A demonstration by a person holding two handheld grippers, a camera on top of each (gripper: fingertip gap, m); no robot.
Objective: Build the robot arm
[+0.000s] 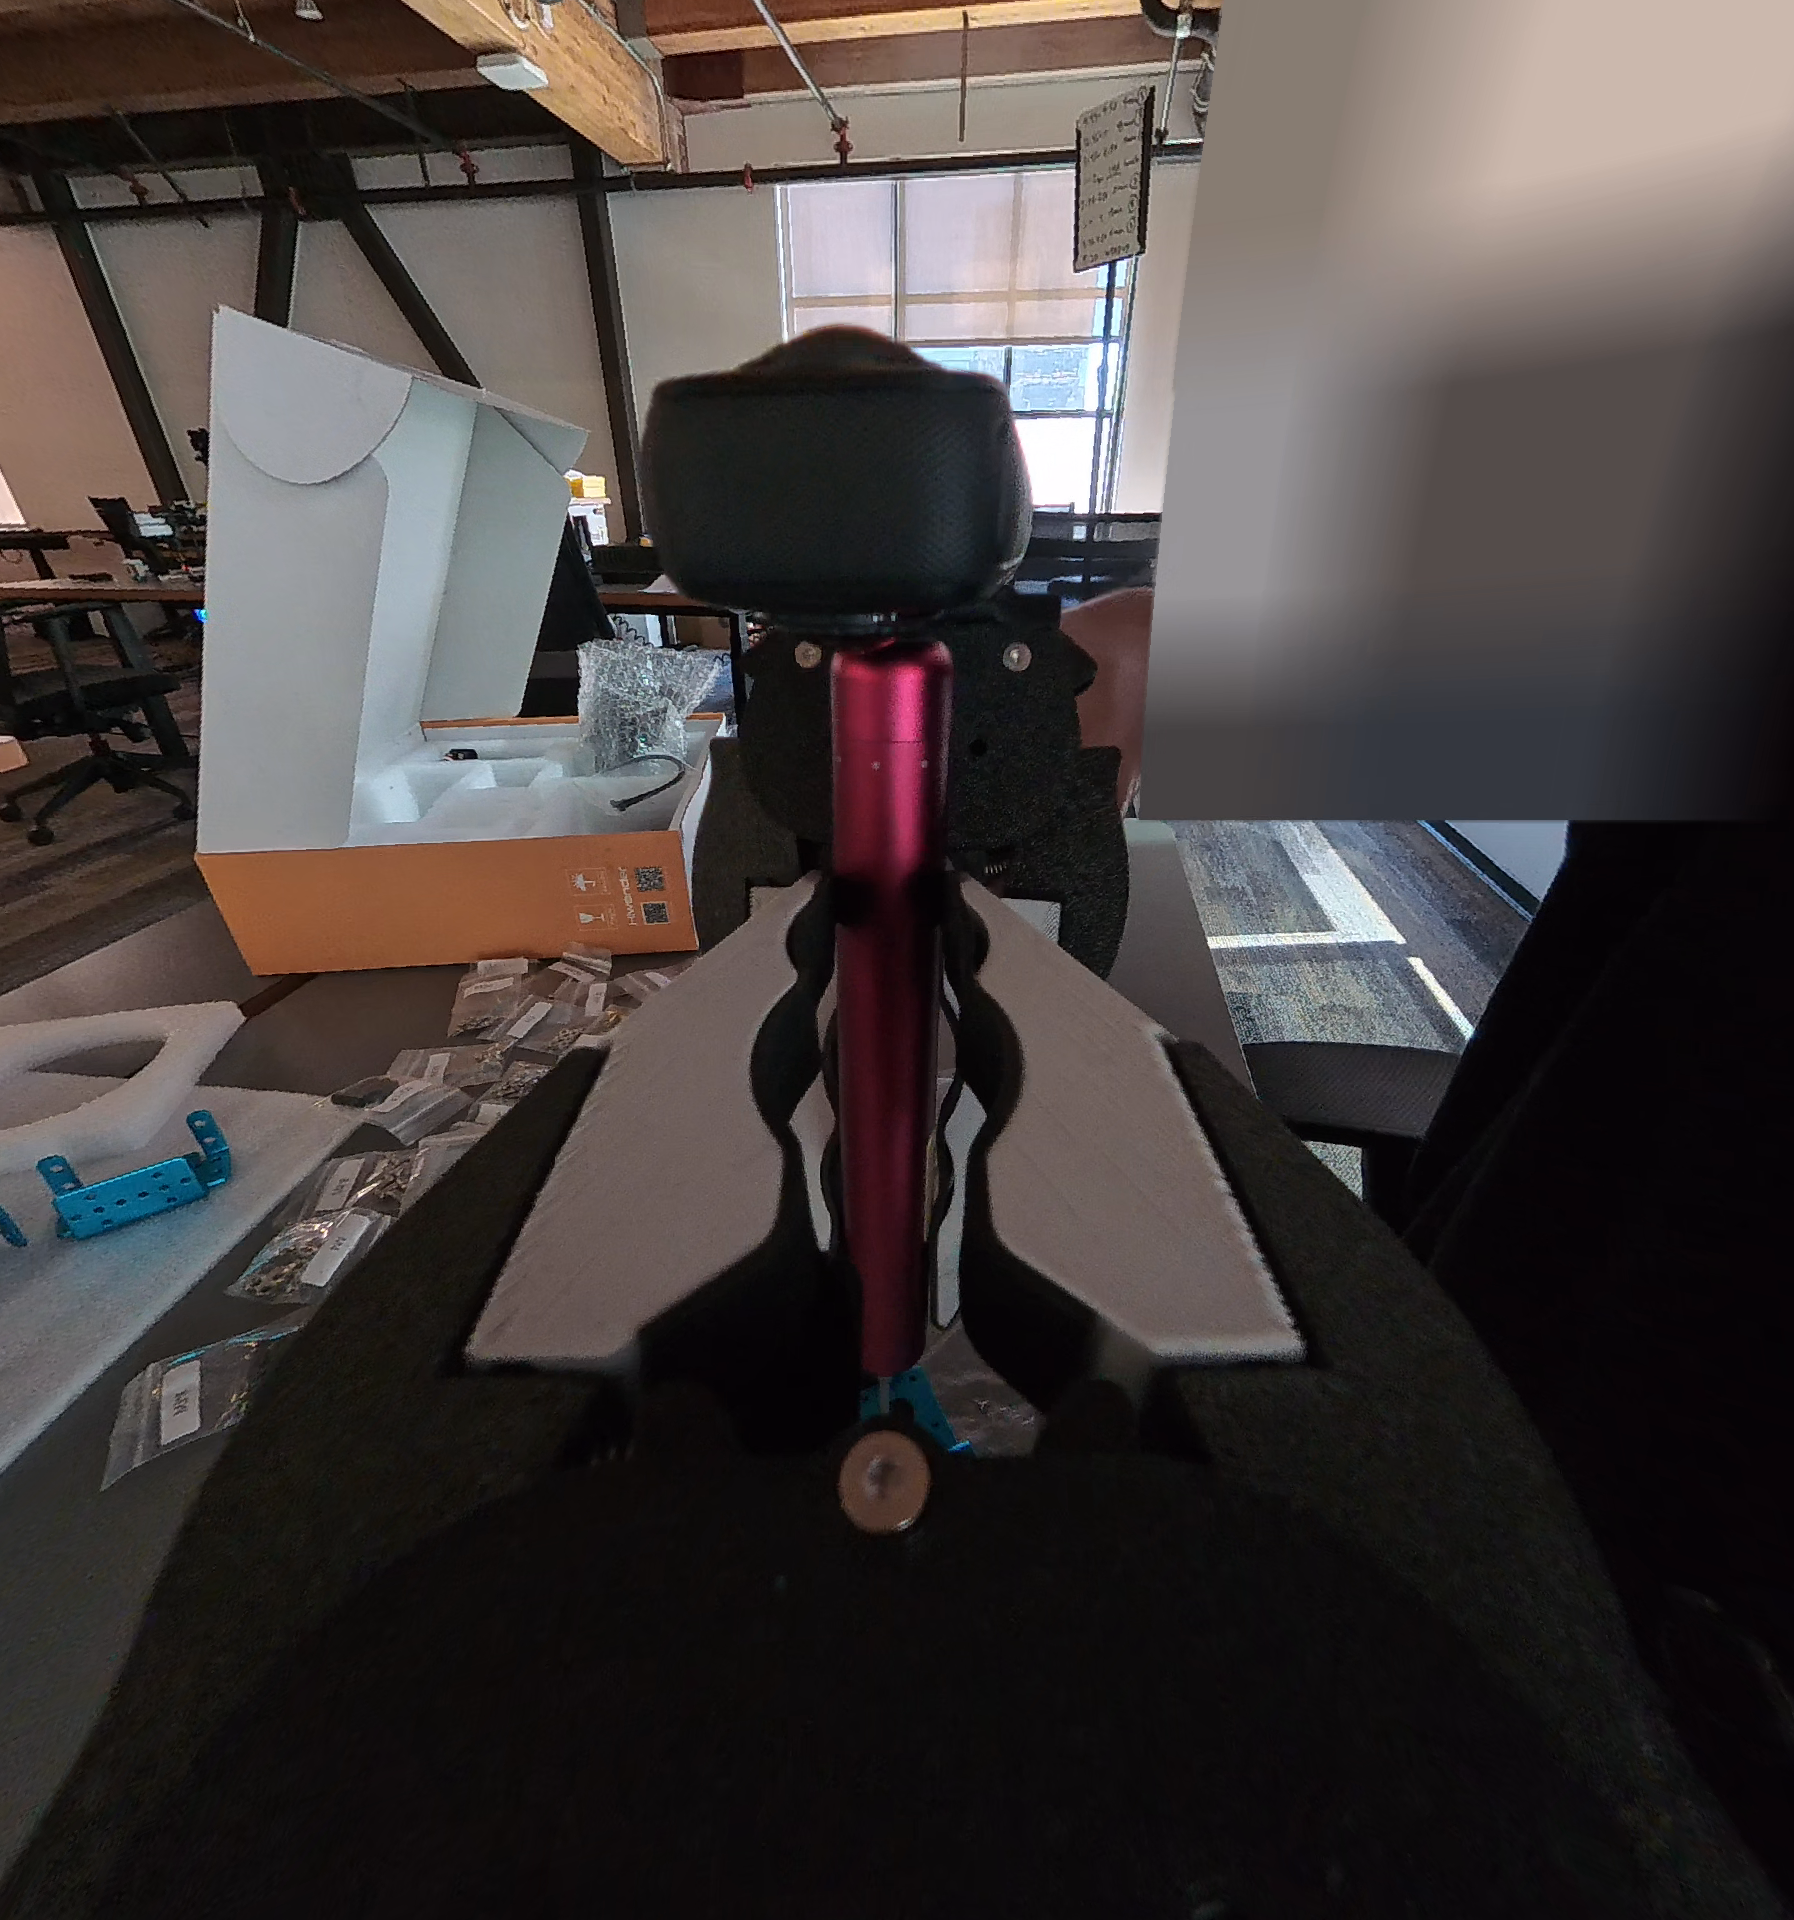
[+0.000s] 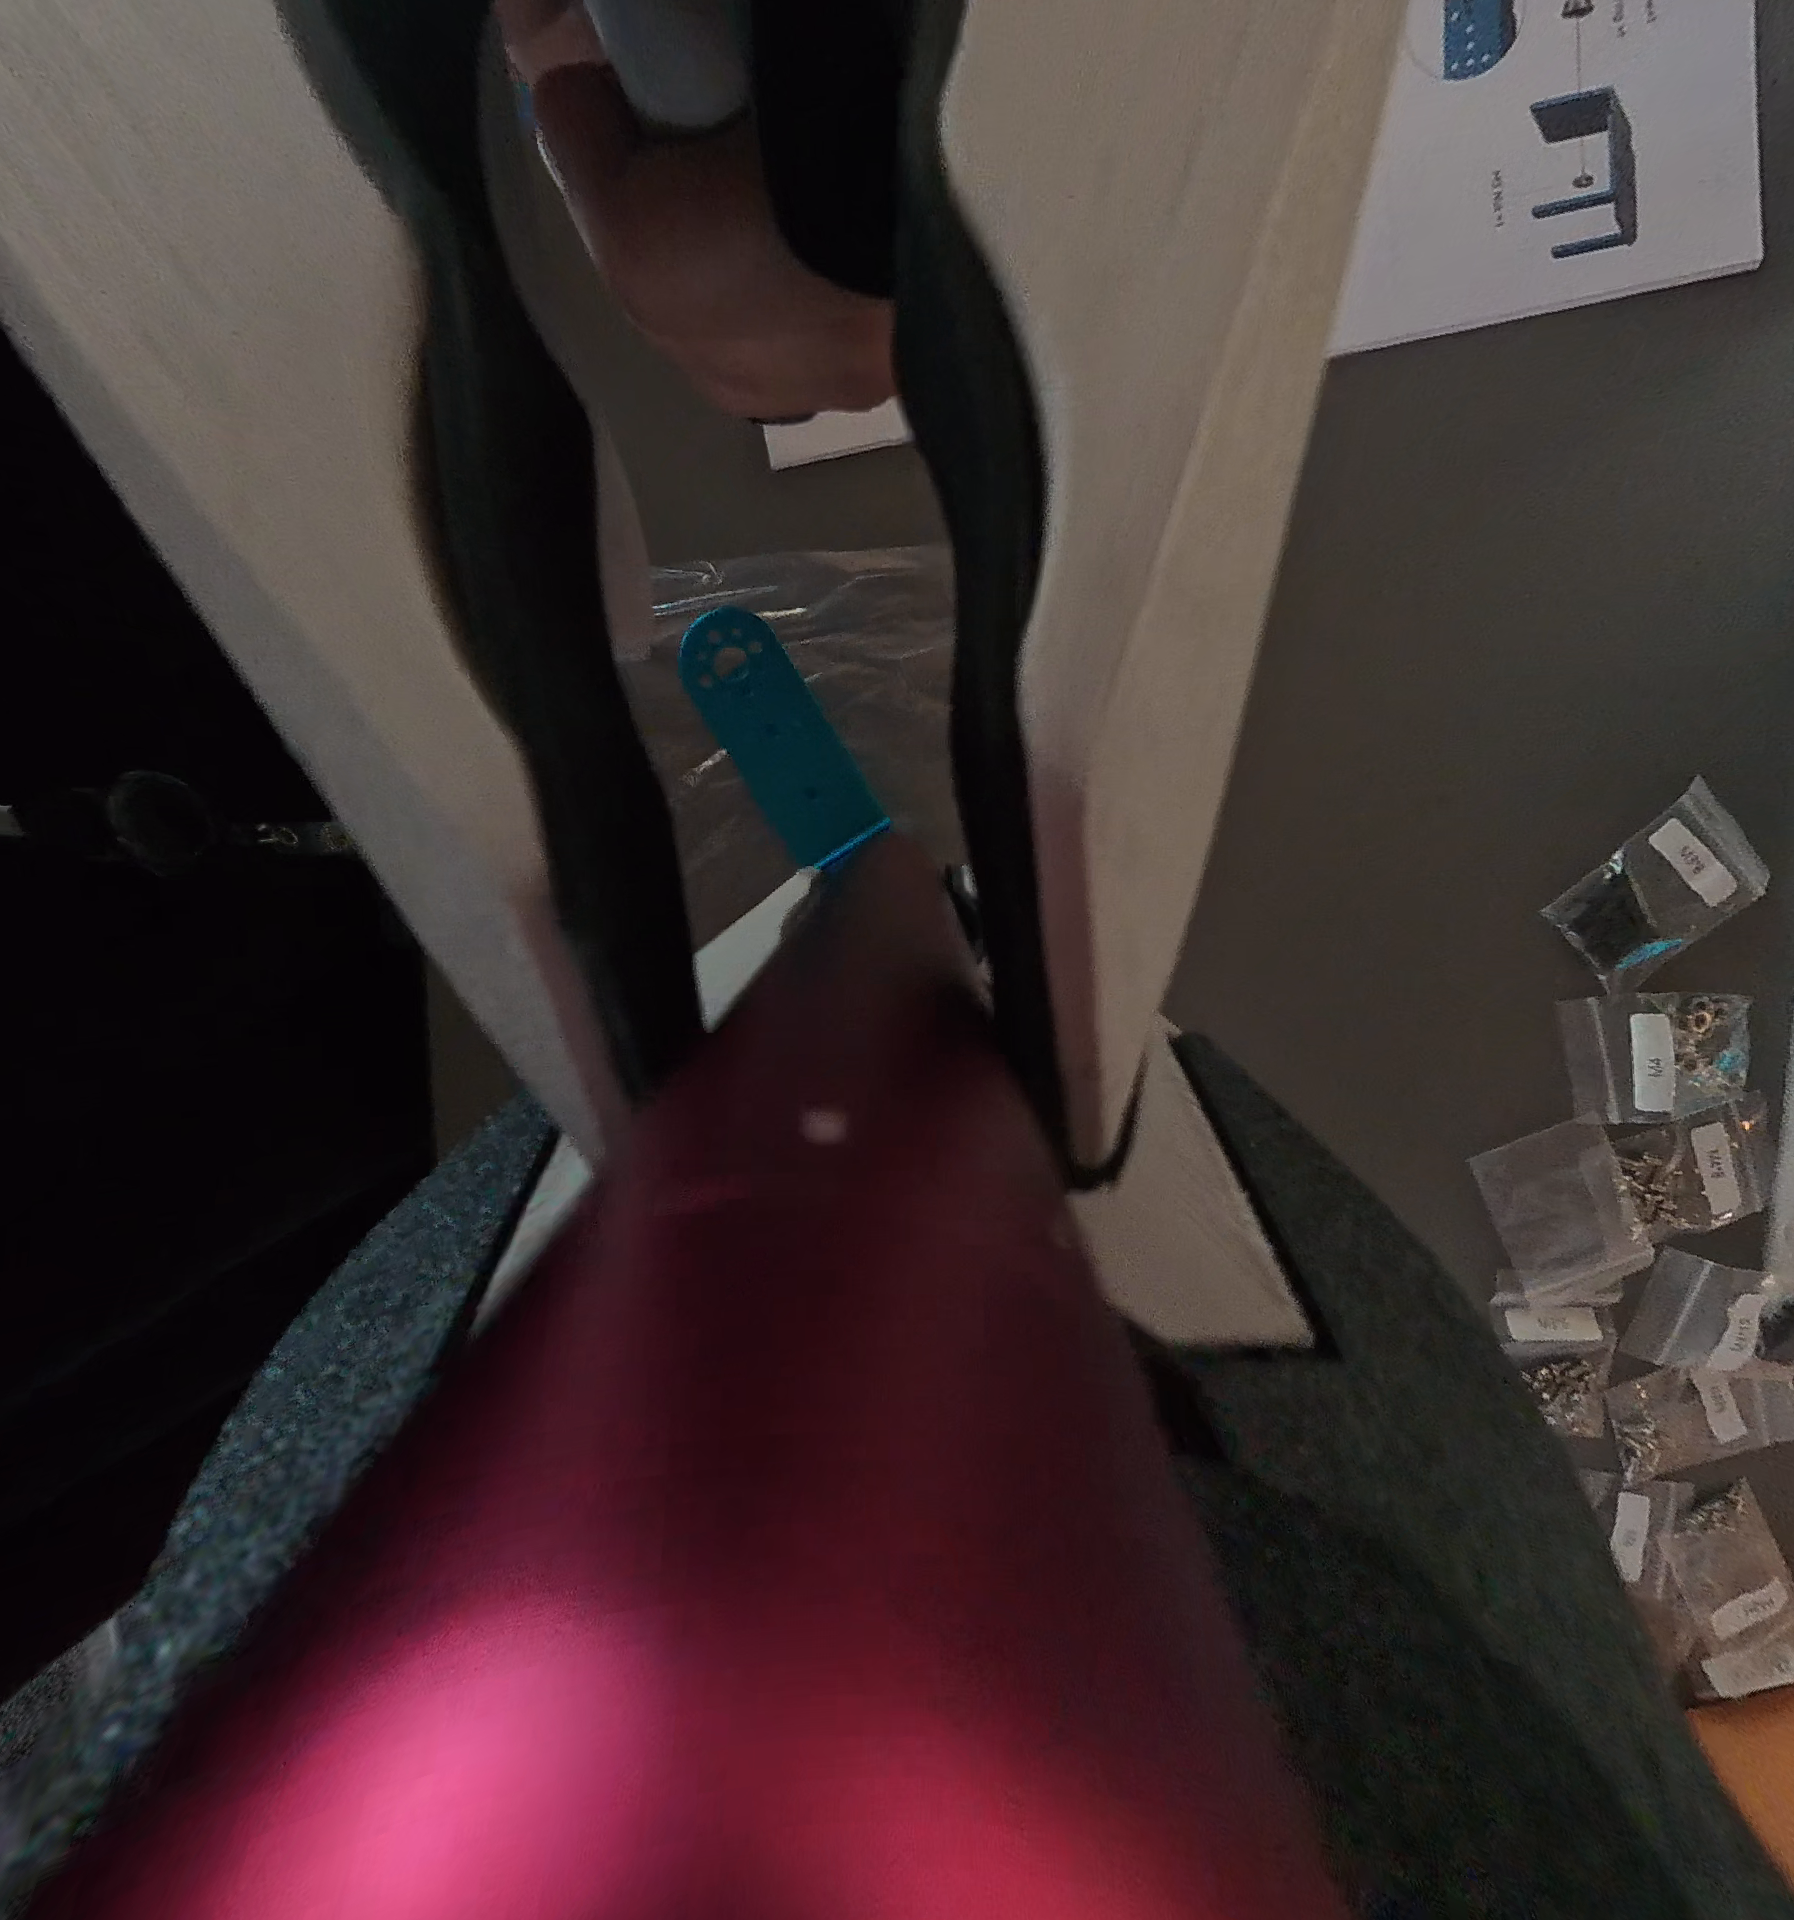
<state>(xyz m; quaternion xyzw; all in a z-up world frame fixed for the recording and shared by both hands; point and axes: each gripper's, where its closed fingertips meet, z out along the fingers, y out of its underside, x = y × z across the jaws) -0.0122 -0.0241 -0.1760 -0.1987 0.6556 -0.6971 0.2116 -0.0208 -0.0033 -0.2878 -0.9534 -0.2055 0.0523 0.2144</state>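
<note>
A magenta screwdriver point(image 1: 888, 1039) stands nearly upright, its thin tip on a blue metal bracket point(image 1: 908, 1403) on the table. My left gripper point(image 1: 893, 904) has its black pads closed on the shaft near the fingertips. The right gripper's black body point(image 1: 986, 769) and camera point(image 1: 831, 488) sit over the handle top. In the right wrist view the handle point(image 2: 768, 1455) fills the foreground. My right gripper point(image 2: 758, 488) is shut along it, above the bracket's perforated arm point(image 2: 758, 748). A hand point(image 2: 727, 312) shows beyond.
An open orange and white box point(image 1: 436, 727) with bubble wrap point(image 1: 633, 707) stands behind. Small bags of screws point(image 1: 519, 1039) point(image 2: 1662, 1299) are scattered about. More blue brackets point(image 1: 134, 1174) lie on white foam at left. An instruction sheet point(image 2: 1558, 166) lies nearby. A person in dark clothing point(image 1: 1651, 1247) is at right. Tip to tip, the grippers are about 11 centimetres apart.
</note>
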